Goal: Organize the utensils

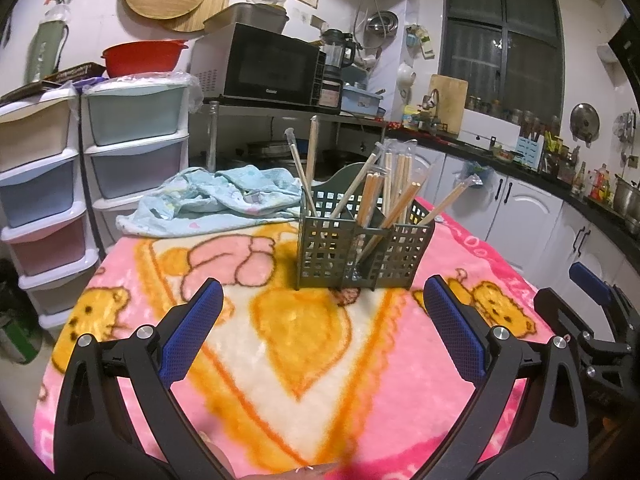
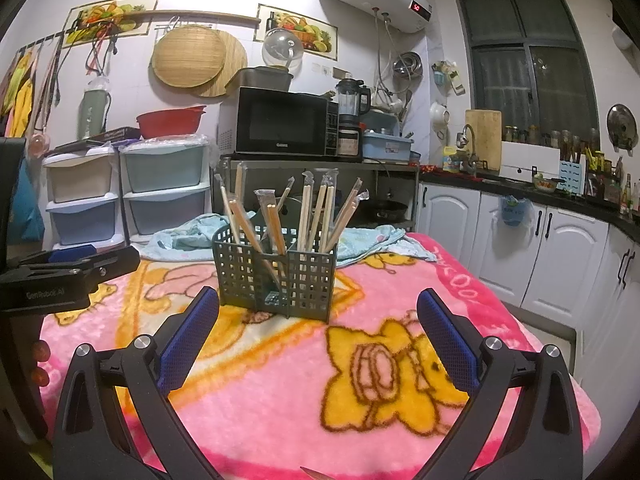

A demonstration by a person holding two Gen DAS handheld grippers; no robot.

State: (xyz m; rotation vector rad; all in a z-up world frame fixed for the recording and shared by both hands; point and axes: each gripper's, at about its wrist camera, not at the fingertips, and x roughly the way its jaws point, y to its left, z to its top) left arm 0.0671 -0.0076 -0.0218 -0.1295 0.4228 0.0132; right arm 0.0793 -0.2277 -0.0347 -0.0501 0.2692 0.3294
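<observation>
A dark grey lattice utensil holder (image 1: 362,248) stands on the pink cartoon blanket (image 1: 304,360); it also shows in the right wrist view (image 2: 276,276). Several wrapped wooden chopsticks (image 1: 394,188) stand in its compartments, leaning various ways, and show in the right wrist view (image 2: 316,212) too. My left gripper (image 1: 322,316) is open and empty, a little in front of the holder. My right gripper (image 2: 318,320) is open and empty, also just in front of it. The right gripper shows at the left wrist view's right edge (image 1: 592,312); the left gripper shows at the right wrist view's left edge (image 2: 68,264).
A crumpled light blue cloth (image 1: 216,200) lies on the blanket behind the holder. Plastic drawer towers (image 1: 92,160) stand to the left, a microwave (image 1: 276,66) on a metal rack behind, and white cabinets (image 2: 520,248) under a black counter to the right.
</observation>
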